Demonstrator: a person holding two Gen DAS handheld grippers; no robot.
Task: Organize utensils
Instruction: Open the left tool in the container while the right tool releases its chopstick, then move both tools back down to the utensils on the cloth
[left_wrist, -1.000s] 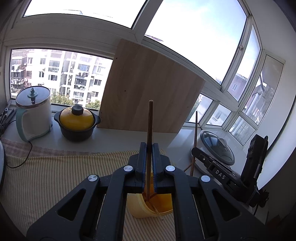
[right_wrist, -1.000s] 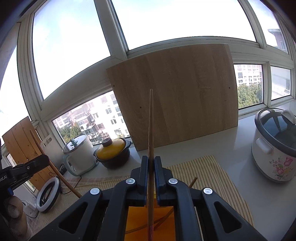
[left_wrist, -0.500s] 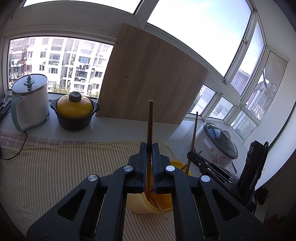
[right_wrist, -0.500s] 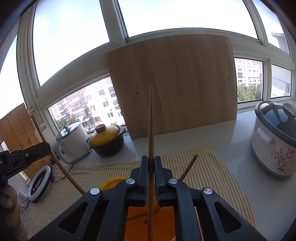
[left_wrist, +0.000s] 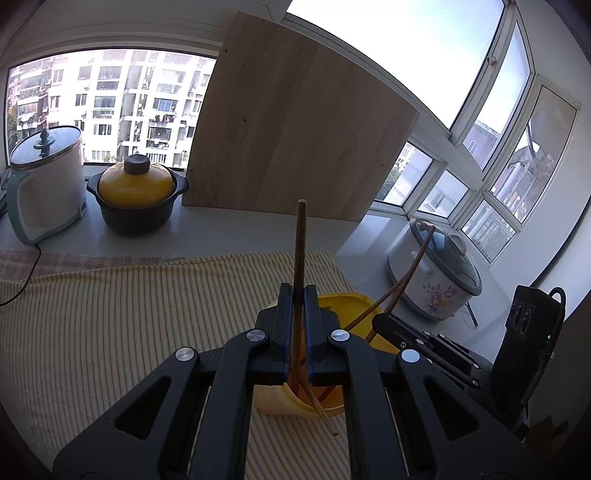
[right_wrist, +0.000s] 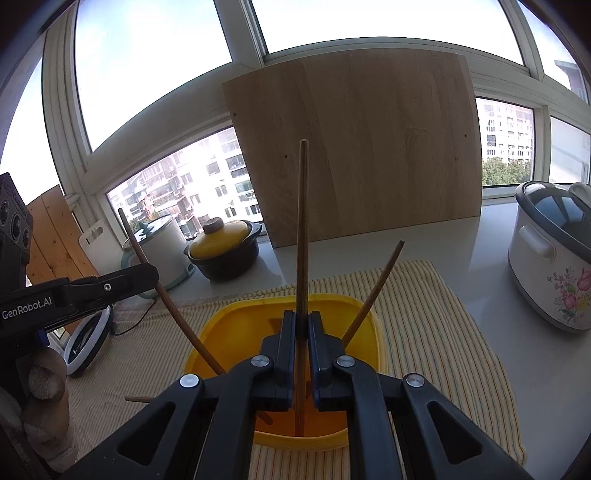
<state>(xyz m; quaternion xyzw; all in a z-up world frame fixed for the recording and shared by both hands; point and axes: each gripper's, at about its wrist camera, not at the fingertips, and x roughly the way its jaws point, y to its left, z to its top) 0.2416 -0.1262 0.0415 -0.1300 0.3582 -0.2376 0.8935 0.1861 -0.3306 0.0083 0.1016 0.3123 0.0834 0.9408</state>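
The left gripper (left_wrist: 298, 291) has its jaws clamped on a dark brown wooden chopstick (left_wrist: 300, 243) that stands nearly upright, its lower end down inside the yellow plastic tub (left_wrist: 354, 300) sitting on the yellow striped cloth (left_wrist: 129, 306) on the counter (left_wrist: 221, 236). The right gripper (right_wrist: 303, 321) is likewise clamped on a second brown wooden chopstick (right_wrist: 303, 221), held upright with its tip inside the same tub, near the front wall. Seen from the right wrist, another chopstick (right_wrist: 373, 291) leans loose against the tub's right rim, and one more thin stick (left_wrist: 322, 408) pokes out over the tub's near edge in the left wrist view. The left gripper reaches in from the left of the tub, with a gloved hand (right_wrist: 37, 391) behind it.

Behind the cloth, a large light wooden board (right_wrist: 362, 147) leans against the window. To its left stand a black pot with a yellow lid (left_wrist: 136, 195) and a white electric cooker with a teal handle (left_wrist: 44, 184), side by side. A white rice cooker with a flower print (right_wrist: 554, 254) sits off the cloth to the right.
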